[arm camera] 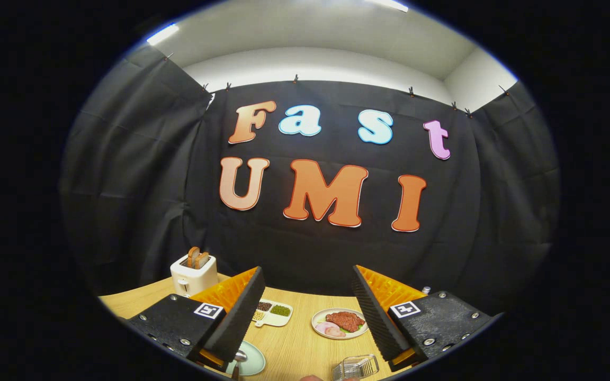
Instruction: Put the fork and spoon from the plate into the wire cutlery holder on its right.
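Note:
My gripper (306,271) is held above the wooden table (294,344), open wide with nothing between its fingers. A pale green plate (252,362) lies on the table below, partly hidden under the left finger. On the plate's near side a shiny spoon bowl (240,356) shows beside that finger. The rest of the cutlery is hidden, and I cannot make out the fork. The wire cutlery holder (357,366) stands to the plate's right, close under the right finger.
Beyond the fingers lie a white divided tray of beans (273,312) and a white plate with meat (339,323). A white toaster with toast (194,274) stands at the far left of the table, by the black cloth wall.

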